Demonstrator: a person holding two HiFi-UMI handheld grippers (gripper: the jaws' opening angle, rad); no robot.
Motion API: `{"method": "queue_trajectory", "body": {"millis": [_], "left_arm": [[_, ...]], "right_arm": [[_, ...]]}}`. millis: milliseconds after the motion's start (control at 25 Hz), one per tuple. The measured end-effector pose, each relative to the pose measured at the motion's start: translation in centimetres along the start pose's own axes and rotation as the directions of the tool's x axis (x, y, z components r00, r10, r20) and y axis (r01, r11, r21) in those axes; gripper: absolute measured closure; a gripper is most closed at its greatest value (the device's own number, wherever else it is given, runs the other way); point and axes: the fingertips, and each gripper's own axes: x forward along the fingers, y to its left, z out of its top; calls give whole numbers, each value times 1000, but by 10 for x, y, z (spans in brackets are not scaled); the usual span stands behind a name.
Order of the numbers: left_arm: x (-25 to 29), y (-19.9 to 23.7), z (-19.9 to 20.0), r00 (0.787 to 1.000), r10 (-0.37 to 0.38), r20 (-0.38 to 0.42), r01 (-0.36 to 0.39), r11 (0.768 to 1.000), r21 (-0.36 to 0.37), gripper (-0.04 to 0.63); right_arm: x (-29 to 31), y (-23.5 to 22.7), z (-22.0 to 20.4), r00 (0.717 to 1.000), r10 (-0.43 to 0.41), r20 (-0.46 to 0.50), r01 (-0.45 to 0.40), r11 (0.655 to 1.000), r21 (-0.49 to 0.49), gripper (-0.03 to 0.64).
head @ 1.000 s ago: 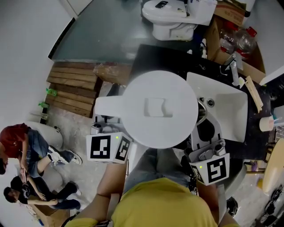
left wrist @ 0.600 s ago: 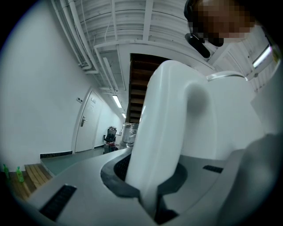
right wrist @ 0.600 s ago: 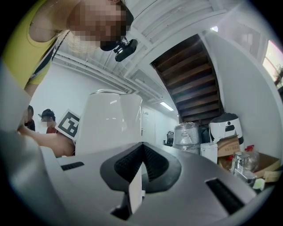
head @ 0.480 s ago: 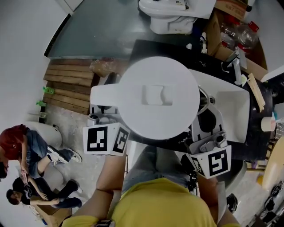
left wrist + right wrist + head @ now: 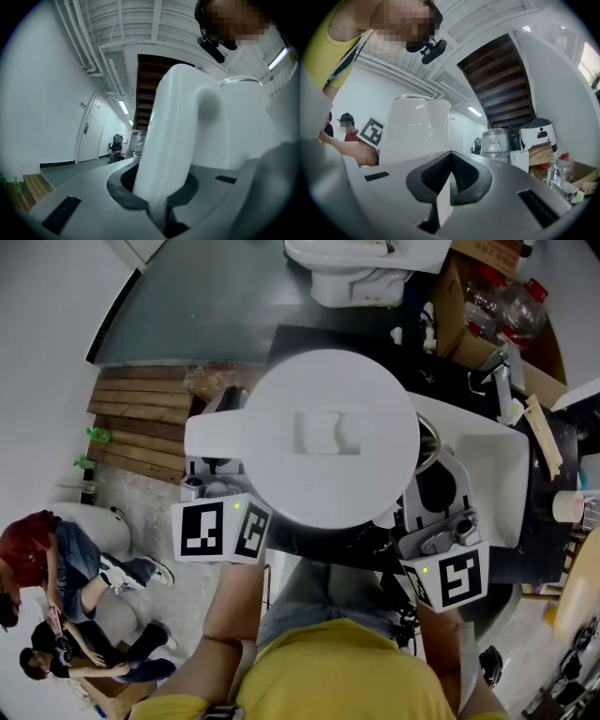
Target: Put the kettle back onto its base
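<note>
Up and a little left has gone the kettle point(image 5: 323, 442), held high over the dark desk point(image 5: 309, 338). Left gripper point(image 5: 164, 199) jaws pinch its handle point(image 5: 180, 140). Right gripper point(image 5: 449, 183) jaws are pressed together.

Plain white kettle point(image 5: 328, 446). Pale grey left gripper point(image 5: 161, 211) and right gripper point(image 5: 444, 206), black ribbed pads; cubes white, black square markers. White sink point(image 5: 483, 460), black counter point(image 5: 309, 343). Brown planks point(image 5: 141, 427). Yellow shirt point(image 5: 328, 671).

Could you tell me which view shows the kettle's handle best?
The left gripper view: the handle fills it, clamped in the tongs. The head view shows only its top; the right gripper view, just the kettle body.
</note>
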Motion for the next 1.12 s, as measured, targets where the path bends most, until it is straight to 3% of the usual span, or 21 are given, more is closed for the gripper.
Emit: {"method": "queue_trajectory", "body": {"millis": [1120], "left_arm": [[58, 3, -35, 1000, -27, -14, 27, 1000, 11, 554]], "right_arm": [[29, -36, -33, 998, -65, -8, 65, 997, 30, 612]]}}
